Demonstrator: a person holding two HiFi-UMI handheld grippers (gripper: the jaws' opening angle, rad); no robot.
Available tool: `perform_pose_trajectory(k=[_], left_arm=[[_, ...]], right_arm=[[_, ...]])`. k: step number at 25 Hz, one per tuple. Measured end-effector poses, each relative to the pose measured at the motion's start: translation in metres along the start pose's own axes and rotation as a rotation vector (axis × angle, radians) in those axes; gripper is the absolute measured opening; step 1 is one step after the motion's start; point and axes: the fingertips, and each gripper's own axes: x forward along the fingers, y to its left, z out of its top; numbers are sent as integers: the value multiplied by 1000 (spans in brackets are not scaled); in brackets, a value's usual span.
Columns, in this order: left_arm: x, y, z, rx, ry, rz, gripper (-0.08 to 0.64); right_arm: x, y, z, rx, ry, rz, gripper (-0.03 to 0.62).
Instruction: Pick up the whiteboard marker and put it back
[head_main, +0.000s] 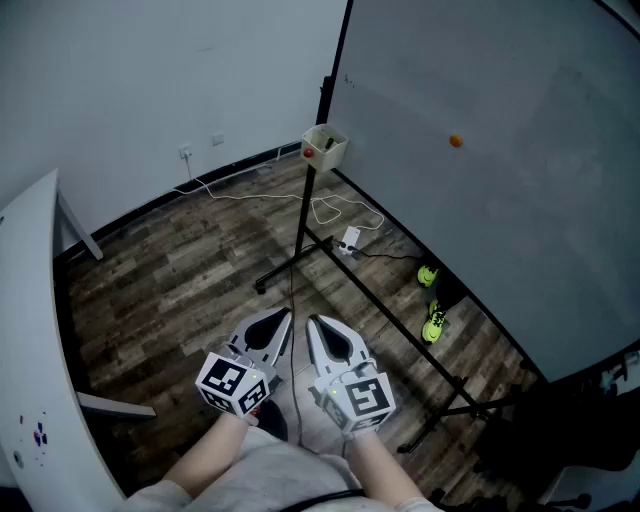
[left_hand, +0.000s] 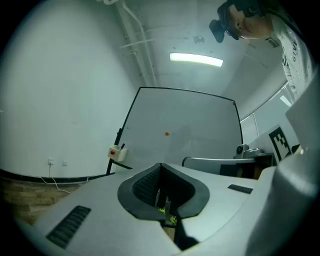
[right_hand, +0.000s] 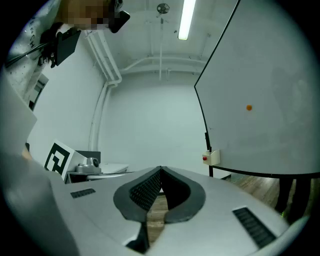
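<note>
Both grippers were held low and close to the person's body at the bottom centre of the head view, side by side and pointing up the frame. The left gripper (head_main: 283, 318) was clenched: in the left gripper view its dark ribbed pads (left_hand: 148, 186) met at the tip with nothing between them. The right gripper (head_main: 312, 320) was likewise closed on nothing, its pads (right_hand: 146, 192) meeting at the tip in the right gripper view. Each gripper's marker cube (head_main: 232, 383) sat just above a forearm.

The whiteboard (head_main: 500, 150) filled the right and upper right of the frame, on a dark stand whose legs spread over the wooden floor (head_main: 180, 290). A small orange dot (head_main: 456, 141) sat on its face. At the board's lower corner, upper centre of the frame, a small pale box (head_main: 325, 148) with a red spot on its front was fixed to the frame, well apart from both grippers. In the left gripper view a thin dark stick rose from that box; it may have been the whiteboard marker (left_hand: 122, 145), but it was too small to be sure.

On the floor beneath the board lay a white cable (head_main: 250, 196), a power strip (head_main: 349, 240) and a pair of yellow-green shoes (head_main: 434, 325). A curved white worktop (head_main: 30, 330) ran down the left edge.
</note>
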Motion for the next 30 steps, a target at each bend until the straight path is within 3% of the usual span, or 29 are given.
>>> perform_pose_trajectory(k=[10,20,30], left_arm=[[39,42,-13,-21,15,8,11],[126,139,8,-29,26,-26,11],[220,223,15,-5,68,-138,11]], right_arm=[[42,-34,-17,13,43,-23,18],[157,-93,-16,32,39,-65,20],[268,-155,-17,51,37,-112,20]])
